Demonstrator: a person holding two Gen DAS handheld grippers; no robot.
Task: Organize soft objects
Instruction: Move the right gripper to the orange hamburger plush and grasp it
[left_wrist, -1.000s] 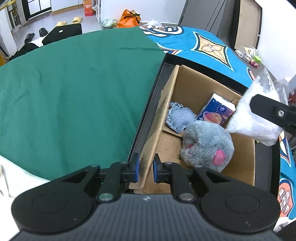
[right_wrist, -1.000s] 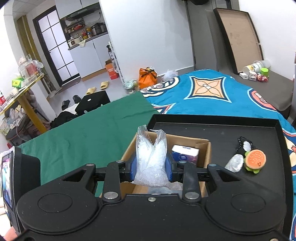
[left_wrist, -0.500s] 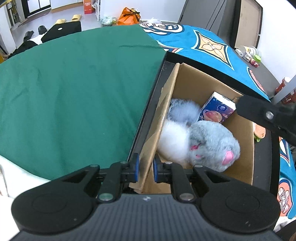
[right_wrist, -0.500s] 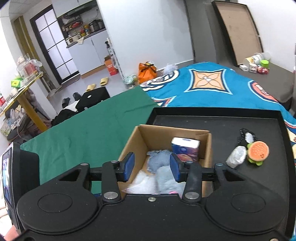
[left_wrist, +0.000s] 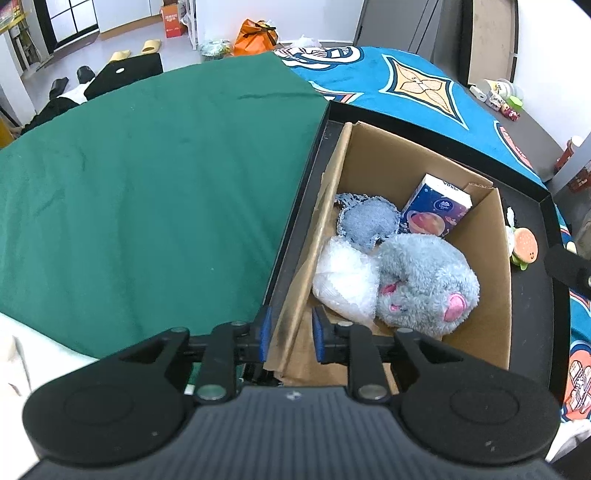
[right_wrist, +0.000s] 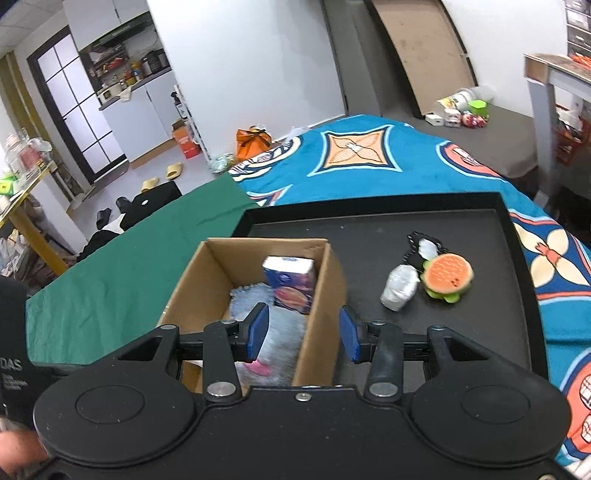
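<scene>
Moved since a second ago: plastic bag (left_wrist: 345, 282), formerly clamped in the right gripper (right_wrist: 303, 329), now lies inside the cardboard box (left_wrist: 476, 332), against its left wall, touching the grey plush toy (left_wrist: 424, 282). Blue cloth (left_wrist: 369, 221) and tissue pack (left_wrist: 436, 210) lie behind. Right gripper: released, empty. Left gripper (left_wrist: 289, 335): jaws opening astride the box wall. Burger toy (right_wrist: 447, 275): outside, on the black tray (right_wrist: 369, 236).

Black tray (right_wrist: 461, 229) under cardboard box (right_wrist: 325, 280)
</scene>
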